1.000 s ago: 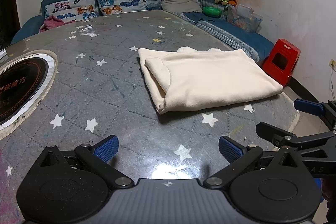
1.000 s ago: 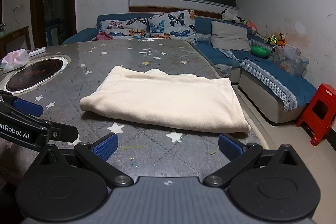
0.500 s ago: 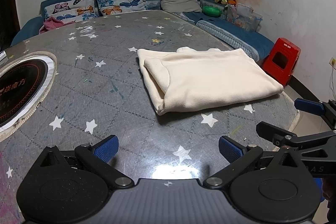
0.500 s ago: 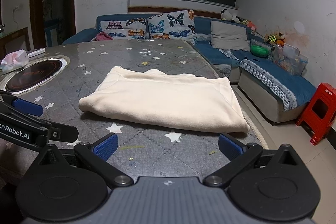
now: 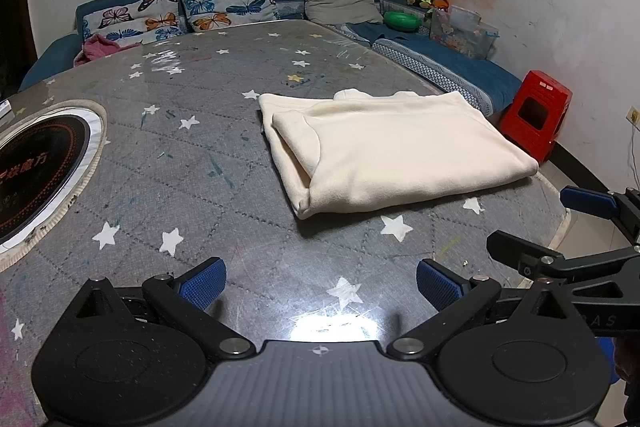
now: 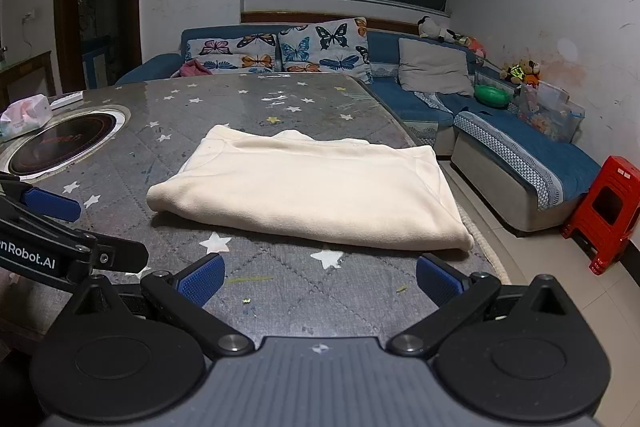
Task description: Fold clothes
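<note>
Left wrist view: the left gripper (image 5: 320,285) hangs low over the near part of the table (image 5: 200,163), its 2 blue pads spread wide with nothing between them. The cream garment (image 5: 392,155) lies folded flat on the table, ahead of this gripper and a little to its right, well apart from the fingertips. Its folded edge faces the camera; the layered open end faces left. The right gripper (image 5: 560,227) shows at the right edge, just off the garment's near right corner, not touching it. An induction hob (image 5: 36,171) is set into the table at far left. A red stool (image 5: 534,115) stands on the floor beyond the garment, beside a blue sofa (image 5: 440,67) that runs along the walls.

Right wrist view: the right gripper (image 6: 320,281) also hovers over the table's (image 6: 280,291) near edge, pads wide apart and empty. The garment (image 6: 312,187) lies straight ahead, near but clear of both pads, with its long folded edge running across the view. Its right corner reaches close to the table's right rim. The left gripper (image 6: 80,227) enters from the left, near the garment's left corner and apart from it. The hob (image 6: 64,143) lies at far left, with a tissue pack (image 6: 24,115) just behind it. The stool (image 6: 604,211) and sofa (image 6: 520,147) are on the right.
</note>
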Tool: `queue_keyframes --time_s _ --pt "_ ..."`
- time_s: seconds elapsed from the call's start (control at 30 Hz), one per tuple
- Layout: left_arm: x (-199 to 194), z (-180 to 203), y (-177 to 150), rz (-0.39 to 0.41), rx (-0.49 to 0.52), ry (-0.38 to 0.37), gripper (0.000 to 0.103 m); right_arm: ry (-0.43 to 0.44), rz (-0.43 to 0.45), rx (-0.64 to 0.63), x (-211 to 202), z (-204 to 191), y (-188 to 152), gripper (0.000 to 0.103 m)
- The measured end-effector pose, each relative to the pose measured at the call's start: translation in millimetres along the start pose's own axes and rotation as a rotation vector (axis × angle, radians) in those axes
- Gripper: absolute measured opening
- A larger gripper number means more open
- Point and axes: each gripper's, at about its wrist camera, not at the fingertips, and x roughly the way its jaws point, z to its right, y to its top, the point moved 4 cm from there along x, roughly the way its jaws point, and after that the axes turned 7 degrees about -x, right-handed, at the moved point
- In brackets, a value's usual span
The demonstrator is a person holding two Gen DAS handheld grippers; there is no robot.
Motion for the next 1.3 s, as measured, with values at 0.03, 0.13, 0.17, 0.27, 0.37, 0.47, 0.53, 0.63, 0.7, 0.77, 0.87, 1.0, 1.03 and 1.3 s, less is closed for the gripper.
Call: queue_keyframes --time_s 0.03,0.13,0.17,0.27,0.37,0.47,0.53,0.63,0.7,0.77,0.87,1.0,1.03,1.3 --pt "-0.2 0.1 -0.1 0.001 0.000 0.000 0.103 0.000 0.000 0.001 0.1 0.1 -0.1 0.103" --pt "-0.9 0.4 -0.2 0.003 0.001 0.000 0.103 -0.001 0.003 0.001 -0.3 -0.9 -0.5 0.103" --pt "-0.9 0.6 -0.2 0.003 0.002 -0.001 0.103 -0.002 0.003 0.001 -0.4 -1.0 -0.5 0.103" --pt "-1.2 1.1 -0.1 0.003 0.004 0.002 0.103 -0.002 0.006 0.003 -1.1 -0.1 -0.5 0.103" --pt "-1.5 1.7 0.1 0.006 0.007 0.005 0.103 -0.003 0.006 0.006 -1.0 1.2 -0.9 0.103" --pt "-1.6 1.7 0.0 0.007 0.006 0.002 0.103 -0.004 0.005 0.008 -0.8 1.9 -1.2 0.103" --pt "-1.7 1.7 0.2 0.007 0.006 0.001 0.103 -0.005 0.004 0.007 -0.5 1.8 -1.3 0.103" --pt "-1.6 1.9 0.3 0.007 0.007 0.001 0.103 -0.004 0.004 0.007 -0.4 1.5 -1.0 0.103" --pt "-1.4 2.1 0.5 0.008 0.008 0.001 0.103 -0.004 0.004 0.006 -0.5 1.5 -0.8 0.103" --pt "-1.3 2.4 0.6 0.008 0.009 0.001 0.103 -0.003 0.004 0.005 -0.5 1.5 -0.6 0.103" --pt "-1.1 2.8 0.8 0.010 0.012 0.003 0.103 -0.003 0.003 0.005 0.0 1.4 -0.7 0.103" --pt "-0.7 2.8 1.4 0.010 0.013 0.005 0.103 -0.002 0.001 0.005 1.0 1.6 -0.5 0.103" --pt "-0.6 2.7 1.5 0.010 0.013 0.005 0.103 -0.002 0.001 0.005 1.2 1.7 -0.4 0.103" --pt "0.0 2.7 3.4 0.012 0.016 0.005 0.103 -0.001 0.001 0.005 3.3 1.8 0.8 0.103"
